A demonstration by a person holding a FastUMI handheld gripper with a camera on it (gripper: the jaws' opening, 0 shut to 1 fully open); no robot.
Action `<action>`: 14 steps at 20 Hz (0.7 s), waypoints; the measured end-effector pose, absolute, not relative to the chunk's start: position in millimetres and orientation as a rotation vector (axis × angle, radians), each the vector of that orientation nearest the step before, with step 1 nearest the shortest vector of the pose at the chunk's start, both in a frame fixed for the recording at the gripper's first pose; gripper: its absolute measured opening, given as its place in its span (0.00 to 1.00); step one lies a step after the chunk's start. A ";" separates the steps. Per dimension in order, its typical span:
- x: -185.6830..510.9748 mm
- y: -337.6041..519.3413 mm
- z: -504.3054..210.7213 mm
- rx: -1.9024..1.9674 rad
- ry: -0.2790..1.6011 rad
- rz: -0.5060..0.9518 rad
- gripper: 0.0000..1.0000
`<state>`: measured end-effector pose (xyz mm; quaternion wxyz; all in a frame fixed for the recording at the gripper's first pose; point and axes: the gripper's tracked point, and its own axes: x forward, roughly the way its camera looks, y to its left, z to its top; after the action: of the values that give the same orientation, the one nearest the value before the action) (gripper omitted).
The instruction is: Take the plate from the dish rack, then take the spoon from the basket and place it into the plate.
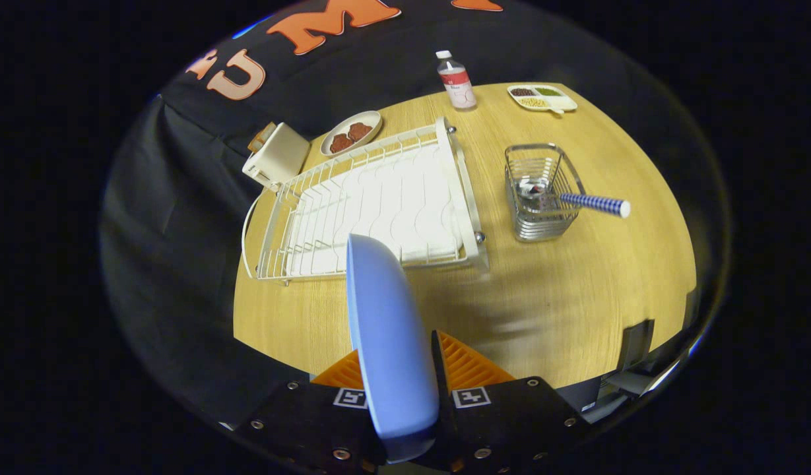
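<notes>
Gripper [397,369] clamped on plate [387,330], held edge-up above near tabletop [577,316] edge. Rack [372,204] beyond, toward left edge. Spoon [580,201] in basket [540,191], handle overhanging rim toward right edge. Bare wood between fingers and basket.

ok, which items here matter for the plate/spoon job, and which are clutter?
Job: plate clamped on edge in the hand-held gripper; dish rack; spoon; basket.

Clutter: bottle; oval dish; divided tray; toaster.
</notes>
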<state>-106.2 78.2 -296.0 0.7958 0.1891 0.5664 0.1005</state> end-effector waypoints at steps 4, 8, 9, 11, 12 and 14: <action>-116.9 83.9 -327.2 0.433 1.234 0.231 0.31; -109.9 91.3 -348.8 0.422 1.204 0.257 0.31; -109.3 95.2 -351.0 0.458 1.200 0.259 0.31; -107.4 97.1 -355.0 0.494 1.196 0.251 0.31; -108.1 95.5 -360.1 0.492 1.199 0.245 0.32; -109.0 89.5 -370.4 0.483 1.217 0.222 0.40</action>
<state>-109.0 89.5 -370.4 0.7875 0.2241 0.5648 0.1030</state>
